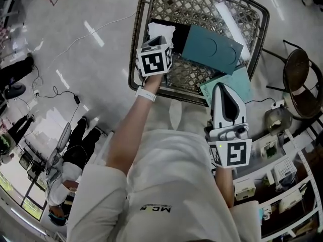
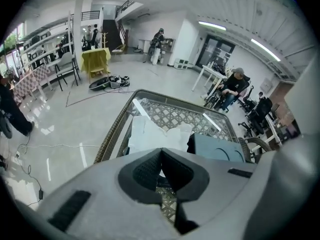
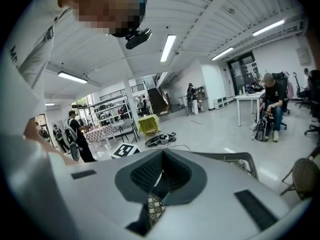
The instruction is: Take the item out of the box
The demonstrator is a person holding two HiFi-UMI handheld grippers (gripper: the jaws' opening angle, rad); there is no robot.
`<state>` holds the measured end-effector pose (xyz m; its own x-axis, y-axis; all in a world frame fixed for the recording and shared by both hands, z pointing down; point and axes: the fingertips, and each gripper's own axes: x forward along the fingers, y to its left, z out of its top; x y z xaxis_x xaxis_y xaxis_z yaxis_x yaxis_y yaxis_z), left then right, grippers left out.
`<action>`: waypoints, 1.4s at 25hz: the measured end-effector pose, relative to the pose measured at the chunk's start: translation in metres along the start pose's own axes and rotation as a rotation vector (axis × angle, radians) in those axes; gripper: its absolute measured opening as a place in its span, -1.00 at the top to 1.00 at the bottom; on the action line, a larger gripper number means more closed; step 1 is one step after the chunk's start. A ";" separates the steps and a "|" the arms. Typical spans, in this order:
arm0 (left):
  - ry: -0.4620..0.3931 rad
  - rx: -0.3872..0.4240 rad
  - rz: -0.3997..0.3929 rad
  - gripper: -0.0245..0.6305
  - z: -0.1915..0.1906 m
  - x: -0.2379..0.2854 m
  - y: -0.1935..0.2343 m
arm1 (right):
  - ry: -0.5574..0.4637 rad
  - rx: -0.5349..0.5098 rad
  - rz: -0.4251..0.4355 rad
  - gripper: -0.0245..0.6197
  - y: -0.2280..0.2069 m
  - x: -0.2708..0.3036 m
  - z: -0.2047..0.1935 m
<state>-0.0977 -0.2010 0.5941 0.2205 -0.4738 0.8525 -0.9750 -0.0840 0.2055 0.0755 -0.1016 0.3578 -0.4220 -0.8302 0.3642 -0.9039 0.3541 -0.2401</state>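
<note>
Hasn't really started: left tool (image 1: 157, 39) and right tool (image 1: 222, 88) both pinched together empty, teal box (image 1: 212, 49) untouched on the counter (image 1: 202, 6).

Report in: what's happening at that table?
Left gripper shut, empty, over wicker table. Right gripper shut, empty, held back. Teal box lying untouched. White paper beside it.
</note>
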 end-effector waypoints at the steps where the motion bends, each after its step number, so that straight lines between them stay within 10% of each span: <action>1: -0.016 0.006 -0.008 0.85 0.001 -0.006 -0.003 | -0.006 -0.006 -0.002 0.88 0.000 -0.004 0.002; 35: -0.603 0.286 -0.156 0.85 0.053 -0.299 -0.081 | -0.168 -0.189 -0.128 0.88 -0.006 -0.085 0.082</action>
<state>-0.0861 -0.0985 0.2971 0.3866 -0.8360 0.3894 -0.9199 -0.3795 0.0985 0.1222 -0.0683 0.2549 -0.3000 -0.9277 0.2223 -0.9529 0.3023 -0.0244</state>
